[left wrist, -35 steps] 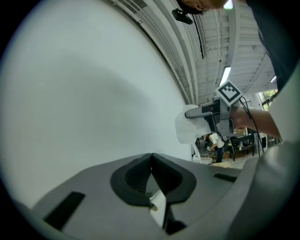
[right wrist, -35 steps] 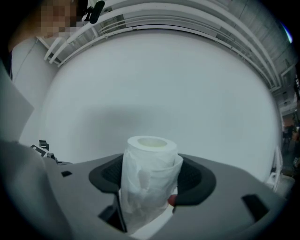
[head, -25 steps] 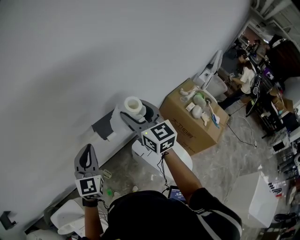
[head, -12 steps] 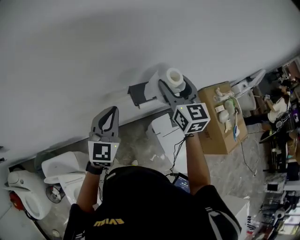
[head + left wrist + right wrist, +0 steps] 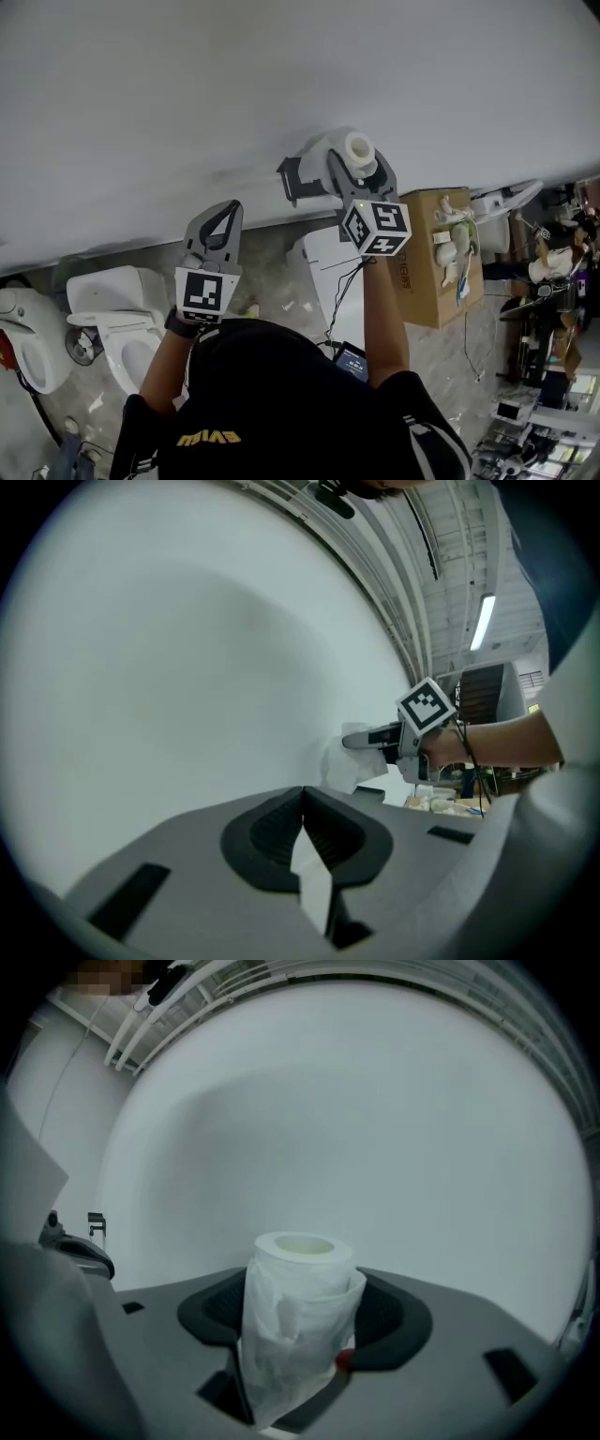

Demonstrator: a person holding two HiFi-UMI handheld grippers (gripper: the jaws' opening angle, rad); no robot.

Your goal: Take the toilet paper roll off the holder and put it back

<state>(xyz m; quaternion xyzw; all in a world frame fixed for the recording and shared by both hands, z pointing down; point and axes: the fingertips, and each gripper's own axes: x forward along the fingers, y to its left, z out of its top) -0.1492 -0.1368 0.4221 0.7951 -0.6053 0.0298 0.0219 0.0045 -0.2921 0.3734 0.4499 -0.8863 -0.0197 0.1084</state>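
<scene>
My right gripper (image 5: 357,165) is shut on the white toilet paper roll (image 5: 359,146) and holds it upright close to the grey wall. The right gripper view has the roll (image 5: 298,1269) standing between the dark pads (image 5: 214,1309) with loose paper hanging down its front. The black holder bracket (image 5: 292,178) is fixed to the wall just left of the roll and carries nothing. My left gripper (image 5: 223,217) hangs lower left of the holder, shut and empty. In the left gripper view the right gripper (image 5: 370,739) and the roll (image 5: 349,764) appear against the wall.
Two white toilets (image 5: 117,323) (image 5: 23,337) stand on the floor at the left. A white fixture (image 5: 323,267) lies under the holder. A cardboard box (image 5: 433,281) with small items on top sits to the right, with cluttered workshop space beyond.
The head view has swung, so the wall and floor now sit differently in the picture. The right gripper keeps the roll beside the holder. The left gripper stays shut and has shifted a little.
</scene>
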